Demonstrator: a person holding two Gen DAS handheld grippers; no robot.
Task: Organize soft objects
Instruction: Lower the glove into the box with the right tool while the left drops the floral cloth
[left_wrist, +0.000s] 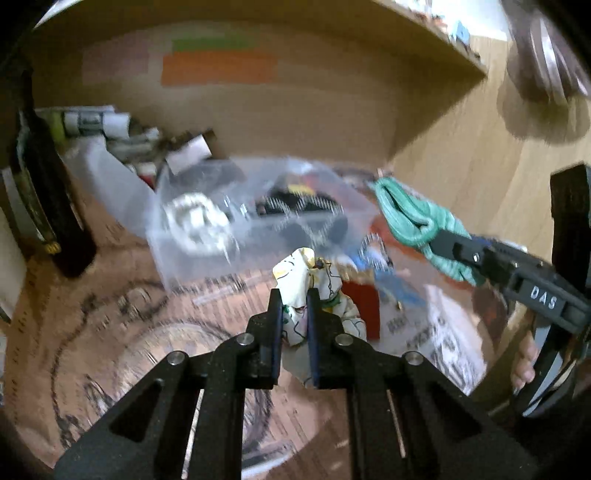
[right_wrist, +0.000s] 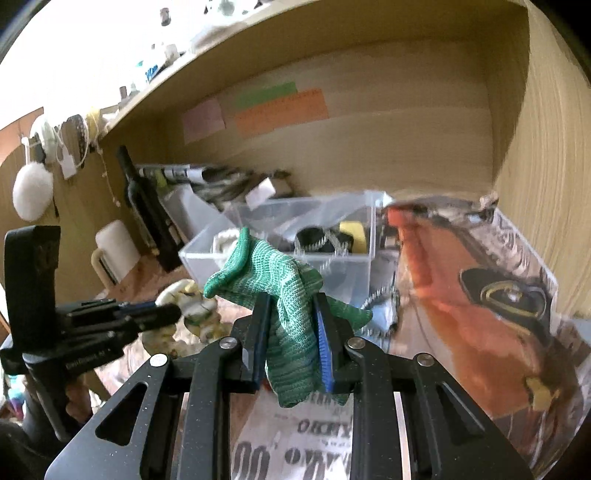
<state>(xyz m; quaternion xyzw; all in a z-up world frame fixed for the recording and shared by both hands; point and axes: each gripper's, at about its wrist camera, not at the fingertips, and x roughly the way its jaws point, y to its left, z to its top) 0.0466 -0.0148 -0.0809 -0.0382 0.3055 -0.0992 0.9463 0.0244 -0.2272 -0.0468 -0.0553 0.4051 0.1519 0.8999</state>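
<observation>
My left gripper is shut on a white patterned cloth, held above the brown printed surface. It also shows at the left of the right wrist view, with the cloth at its tips. My right gripper is shut on a green knitted glove, which bunches above and hangs below the jaws. In the left wrist view the right gripper comes in from the right with the glove. A clear plastic box with small dark items stands just beyond both grippers.
A dark bottle and a white mug stand at the left. A glossy orange and black package lies at the right. Coloured notes hang on the wooden back wall, with a shelf above. Clutter sits behind the box.
</observation>
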